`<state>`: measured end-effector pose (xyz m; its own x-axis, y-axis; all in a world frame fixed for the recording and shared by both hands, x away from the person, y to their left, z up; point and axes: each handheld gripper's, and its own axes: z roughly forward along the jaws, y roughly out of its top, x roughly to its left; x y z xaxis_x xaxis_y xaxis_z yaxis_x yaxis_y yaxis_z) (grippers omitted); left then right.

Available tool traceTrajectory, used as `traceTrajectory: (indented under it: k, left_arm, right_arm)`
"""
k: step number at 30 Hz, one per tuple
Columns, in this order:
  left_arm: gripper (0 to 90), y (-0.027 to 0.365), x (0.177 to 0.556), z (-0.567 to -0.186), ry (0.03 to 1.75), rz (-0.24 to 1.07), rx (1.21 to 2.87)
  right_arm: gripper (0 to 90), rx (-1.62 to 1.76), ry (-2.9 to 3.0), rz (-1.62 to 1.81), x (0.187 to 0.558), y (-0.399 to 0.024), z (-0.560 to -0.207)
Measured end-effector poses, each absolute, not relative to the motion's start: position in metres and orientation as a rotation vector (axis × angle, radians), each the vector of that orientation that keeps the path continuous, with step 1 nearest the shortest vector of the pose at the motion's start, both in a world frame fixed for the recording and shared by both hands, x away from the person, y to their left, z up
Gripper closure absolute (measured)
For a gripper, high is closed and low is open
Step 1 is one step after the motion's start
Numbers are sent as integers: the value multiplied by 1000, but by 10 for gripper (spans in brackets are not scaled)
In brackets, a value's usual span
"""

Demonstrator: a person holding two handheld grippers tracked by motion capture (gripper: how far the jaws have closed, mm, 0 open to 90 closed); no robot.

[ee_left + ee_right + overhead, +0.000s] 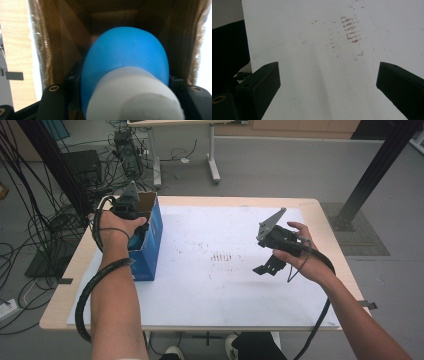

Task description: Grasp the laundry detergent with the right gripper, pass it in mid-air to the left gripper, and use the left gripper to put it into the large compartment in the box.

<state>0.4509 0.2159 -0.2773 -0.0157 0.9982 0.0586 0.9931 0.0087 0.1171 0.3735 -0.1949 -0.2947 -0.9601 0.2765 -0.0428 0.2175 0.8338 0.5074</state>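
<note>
High view evenly lit, soft shadows on sheet [210, 285]. Left gripper view: bulb [125, 65] blurred, glare at right edge. Right gripper view slightly soft.

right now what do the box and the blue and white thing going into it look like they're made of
Box: cardboard, it seems; glossy blue print outside, raw brown walls inside with a shiny tape-like strip along the edge.
Blue and white thing: probably moulded plastic; smooth matte blue dome with a faint seam line, and a duller, slightly rough white neck. It could be foam; the close blur leaves that open.
</note>
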Motion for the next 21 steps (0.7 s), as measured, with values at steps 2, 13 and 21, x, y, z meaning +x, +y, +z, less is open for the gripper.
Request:
traceTrajectory:
  k: [2, 13, 21]
  left_arm:
    - [366, 217, 451, -277, 2200, 187, 2176]
    - [363, 217, 452, -278, 2201, 184, 2175]
    - [362, 217, 451, -278, 2203, 185, 2171]
  right_arm:
    - [55, 394, 2898, 782, 373, -195, -295]
    - [55, 396, 2898, 783, 374, -195, -295]
    - [55, 394, 2900, 778, 375, -195, -295]
